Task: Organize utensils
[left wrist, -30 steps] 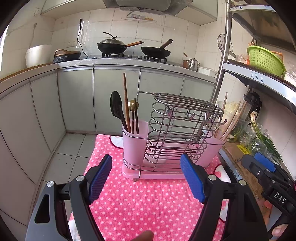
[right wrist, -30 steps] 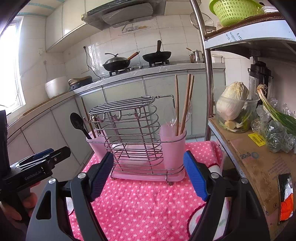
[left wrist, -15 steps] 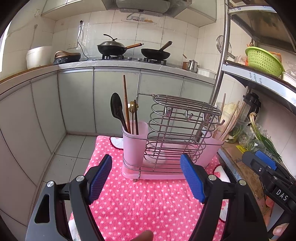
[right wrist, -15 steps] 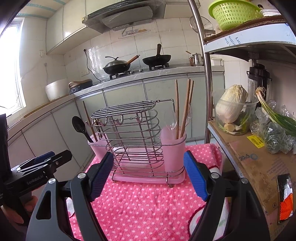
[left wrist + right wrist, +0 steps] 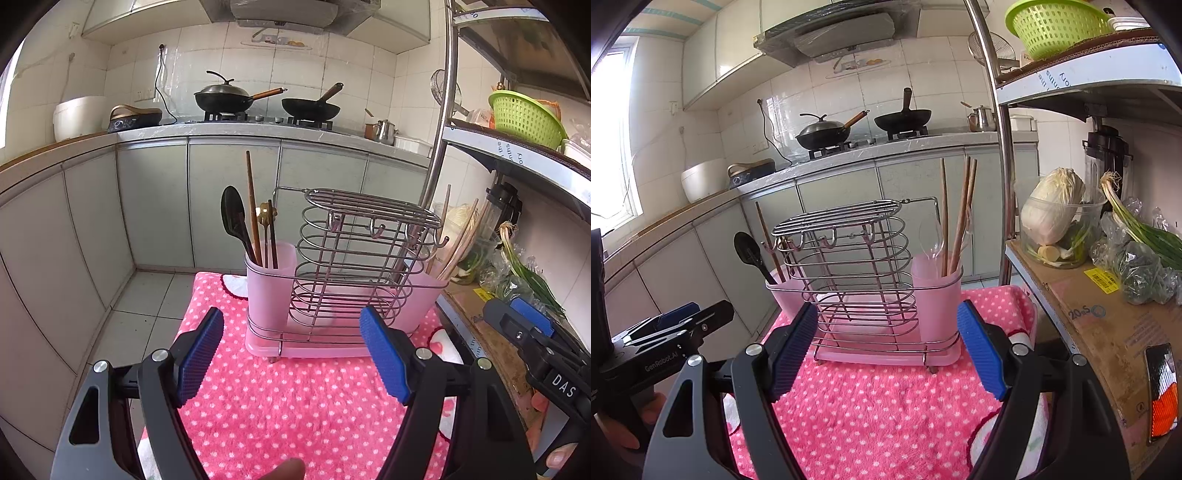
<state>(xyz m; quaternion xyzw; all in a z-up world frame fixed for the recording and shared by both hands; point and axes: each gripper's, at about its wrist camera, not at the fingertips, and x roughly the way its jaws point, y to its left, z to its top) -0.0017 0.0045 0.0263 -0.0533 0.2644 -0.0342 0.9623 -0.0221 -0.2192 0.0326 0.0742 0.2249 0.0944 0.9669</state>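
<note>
**Both grippers spread and empty before the utensil rack**

Both grippers hover over the pink dotted cloth (image 5: 295, 398), jaws spread wide with nothing between the blue pads. From its own camera the left gripper (image 5: 291, 354) faces the rack's left end; the right gripper (image 5: 886, 349) faces the same rack from the other side. Each also shows at the edge of the other's view, with fingers of the holding hand wrapped on its handle.

On the cloth stands the wire utensil rack (image 5: 354, 266) on a pink drip tray, with a pink cup at each end. The left cup (image 5: 269, 284) holds a black spoon (image 5: 232, 218), dark brown chopsticks (image 5: 252, 206) and a small gold-coloured utensil (image 5: 265, 218), all upright. The right cup (image 5: 936, 291) holds light wooden chopsticks (image 5: 964, 214) and a clear plastic spoon (image 5: 932, 240), leaning slightly.

Beside the rack on the right, a metal shelf carries a cardboard box (image 5: 1108, 332), a tub with a cabbage (image 5: 1052, 210), spring onions (image 5: 1137, 229) and, higher up, a green basket (image 5: 1056, 26). Two woks (image 5: 266, 101) sit on the stove behind.
</note>
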